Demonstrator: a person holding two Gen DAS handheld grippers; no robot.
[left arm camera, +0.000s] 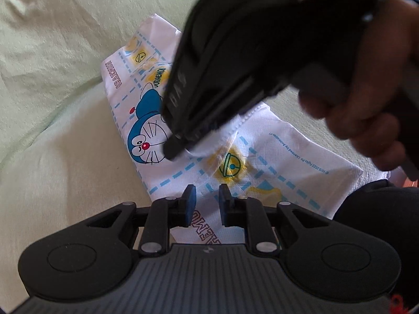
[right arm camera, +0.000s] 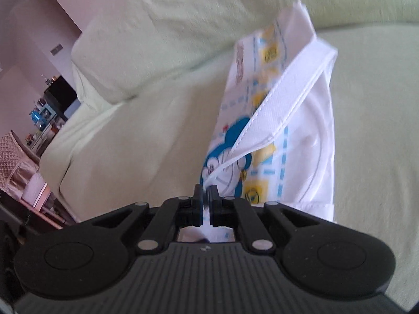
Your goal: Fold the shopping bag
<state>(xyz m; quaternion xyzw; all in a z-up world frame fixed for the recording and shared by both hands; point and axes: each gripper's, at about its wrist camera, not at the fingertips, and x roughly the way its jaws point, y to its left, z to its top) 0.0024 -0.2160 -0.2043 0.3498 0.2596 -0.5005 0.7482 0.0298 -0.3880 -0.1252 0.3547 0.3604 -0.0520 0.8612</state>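
Observation:
A white shopping bag (left arm camera: 275, 154) with blue and yellow cartoon prints lies on a pale green sofa cover. My left gripper (left arm camera: 207, 196) is open just above the bag's near edge, holding nothing. My right gripper (right arm camera: 207, 196) is shut on the bag's white handle strap (right arm camera: 282, 99), which stretches away up to the right over the bag (right arm camera: 309, 162). In the left wrist view the right gripper (left arm camera: 180, 144) reaches in from the upper right, pinching the white strap over the bag's middle.
The green sofa seat (left arm camera: 65, 157) and its back cushion (right arm camera: 162, 39) surround the bag. A room with shelves and small items (right arm camera: 44, 115) shows at far left in the right wrist view. The person's hand (left arm camera: 366, 110) holds the right gripper.

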